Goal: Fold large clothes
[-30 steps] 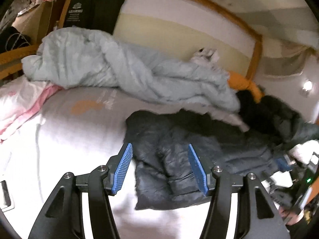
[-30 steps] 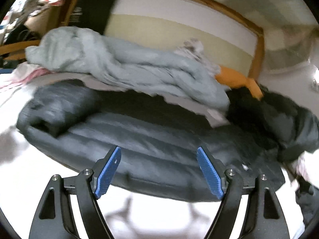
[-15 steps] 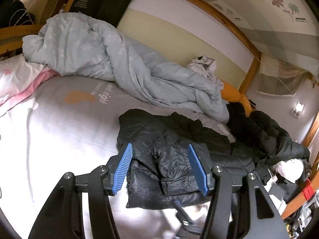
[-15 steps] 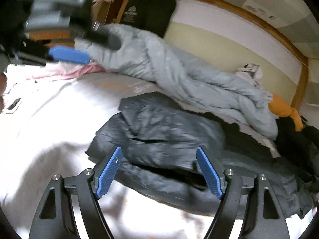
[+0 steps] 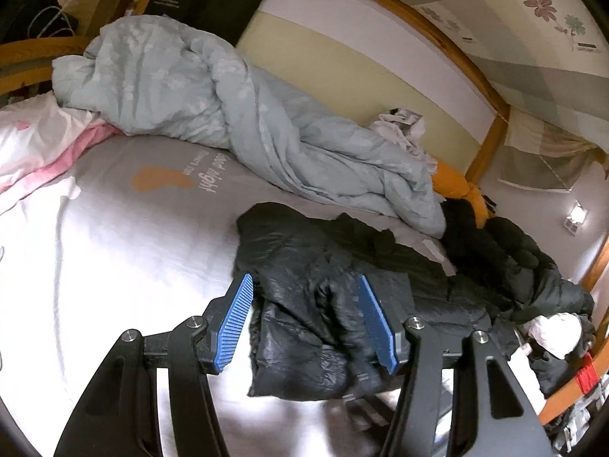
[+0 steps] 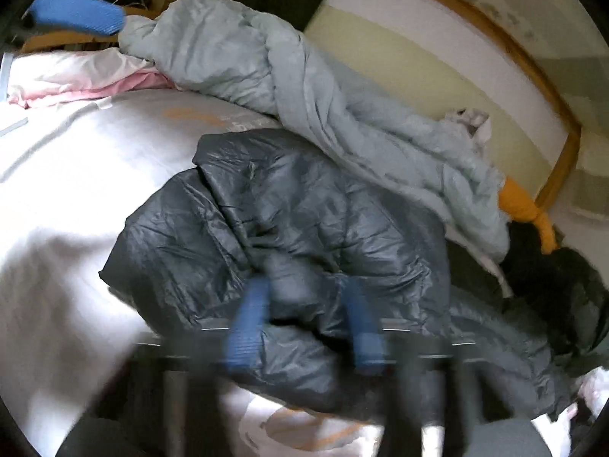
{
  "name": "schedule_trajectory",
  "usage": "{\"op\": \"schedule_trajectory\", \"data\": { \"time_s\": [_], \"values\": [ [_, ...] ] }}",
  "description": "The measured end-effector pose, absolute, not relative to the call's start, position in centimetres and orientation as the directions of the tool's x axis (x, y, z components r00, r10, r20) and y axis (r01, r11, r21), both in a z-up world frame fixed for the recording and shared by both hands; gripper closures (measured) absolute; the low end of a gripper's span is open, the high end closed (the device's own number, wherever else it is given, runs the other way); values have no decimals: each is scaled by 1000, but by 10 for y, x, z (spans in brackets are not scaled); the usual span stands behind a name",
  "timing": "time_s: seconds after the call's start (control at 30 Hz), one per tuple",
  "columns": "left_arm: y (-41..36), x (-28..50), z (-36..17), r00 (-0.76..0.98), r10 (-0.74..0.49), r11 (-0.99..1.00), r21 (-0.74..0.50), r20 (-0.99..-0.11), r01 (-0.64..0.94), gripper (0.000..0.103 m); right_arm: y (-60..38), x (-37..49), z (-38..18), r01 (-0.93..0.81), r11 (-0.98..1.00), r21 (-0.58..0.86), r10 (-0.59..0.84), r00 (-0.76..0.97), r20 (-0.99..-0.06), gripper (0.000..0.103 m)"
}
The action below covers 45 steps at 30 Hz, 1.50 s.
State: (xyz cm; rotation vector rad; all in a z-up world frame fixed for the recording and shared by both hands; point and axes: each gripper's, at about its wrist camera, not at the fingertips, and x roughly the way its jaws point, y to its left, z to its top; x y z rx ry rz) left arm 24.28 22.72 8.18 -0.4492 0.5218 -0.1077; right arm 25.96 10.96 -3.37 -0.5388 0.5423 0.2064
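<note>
Right gripper (image 6: 304, 327): jaws have just been closing, from wide apart to a narrow gap. The blue pads are motion-blurred in the right wrist view; a fold of the dark puffer jacket (image 6: 297, 236) lies between them, but whether the pads already press on it cannot be told. Since a second ago the jacket has been doubled over: previously spread long across the bed, it is now bunched, with a flap laid on top toward 10 o'clock.

Left gripper (image 5: 304, 323): jaws apart at mid-width, nothing clamped. The jacket's near edge (image 5: 304, 346) is framed between the pads without visible contact.

Jacket position: on the grey bed sheet (image 5: 114, 247), at the centre of both views, with the pale blue duvet (image 5: 236, 122) heaped behind it at 12 o'clock and a second dark garment (image 5: 525, 266) at 3 o'clock.

Judgement: one fold is done; the right gripper appears to be taking hold for the next.

Containers: none identifiable.
</note>
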Motion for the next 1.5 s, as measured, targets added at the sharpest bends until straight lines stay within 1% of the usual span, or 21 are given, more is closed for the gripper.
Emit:
{"op": "schedule_trajectory", "data": {
  "time_s": [0.03,0.07,0.13,0.3,0.4,0.5,0.63,0.67,0.7,0.77,0.8,0.83,0.87,0.97,1.07,1.17,1.2,1.27,1.3,1.43,1.5],
  "values": [
    [227,242,82,867,-197,900,-435,-457,-25,51,102,262,-29,-321,860,-397,56,832,-551,84],
    [227,242,82,869,-193,901,-434,-456,-28,54,90,264,-21,-314,883,-350,77,831,-551,86],
    [226,242,82,868,-199,900,-435,-454,-21,55,72,263,-6,-286,901,-327,81,851,-519,87],
    [220,245,78,860,-202,908,-420,-469,-16,55,13,257,40,-182,919,-349,25,912,-411,87],
    [216,245,77,859,-181,912,-408,-478,-35,55,-25,260,54,-110,925,-364,-46,917,-395,87],
    [216,243,78,868,-178,909,-415,-464,-36,55,-76,271,59,-42,951,-307,-105,888,-447,87],
    [215,243,78,871,-170,916,-400,-460,-33,55,-124,276,46,-21,976,-216,-99,843,-529,86],
    [214,244,77,870,-169,917,-397,-464,-34,55,-135,277,41,-46,984,-171,-58,828,-557,84],
    [213,246,76,867,-167,919,-394,-469,-36,55,-144,278,36,-66,990,-123,-18,810,-587,78],
    [209,248,73,861,-165,922,-385,-481,-38,55,-163,279,28,-57,998,-39,21,789,-614,54],
    [208,250,71,859,-164,923,-382,-486,-40,55,-173,279,27,-47,999,8,42,788,-614,32],
    [206,251,70,856,-163,925,-378,-491,-41,55,-183,276,27,-28,998,57,57,799,-599,23],
    [204,252,68,853,-163,927,-373,-496,-40,55,-192,274,28,-8,995,99,64,812,-580,23],
    [197,255,65,847,-155,936,-350,-509,-39,55,-201,281,28,8,991,134,74,806,-588,23],
    [190,258,61,839,-144,946,-322,-524,-39,55,-205,302,19,6,991,132,85,736,-671,23],
    [187,261,57,833,-139,950,-309,-535,-40,55,-211,316,0,-3,982,186,142,658,-739,23],
    [186,261,56,832,-139,950,-309,-537,-40,55,-214,317,-4,-3,979,206,157,656,-738,25],
    [185,262,54,828,-136,952,-303,-544,-42,55,-215,317,-6,-9,979,203,156,675,-721,62],
    [185,263,52,826,-134,953,-299,-547,-43,55,-212,320,-4,-31,985,171,146,683,-716,86],
    [181,266,46,816,-113,967,-251,-568,-40,55,-192,337,19,-81,996,-38,38,765,-643,91],
    [179,269,44,818,-52,981,-182,-573,-65,55,-177,359,36,-93,981,-168,-29,795,-607,92]
  ]
}}
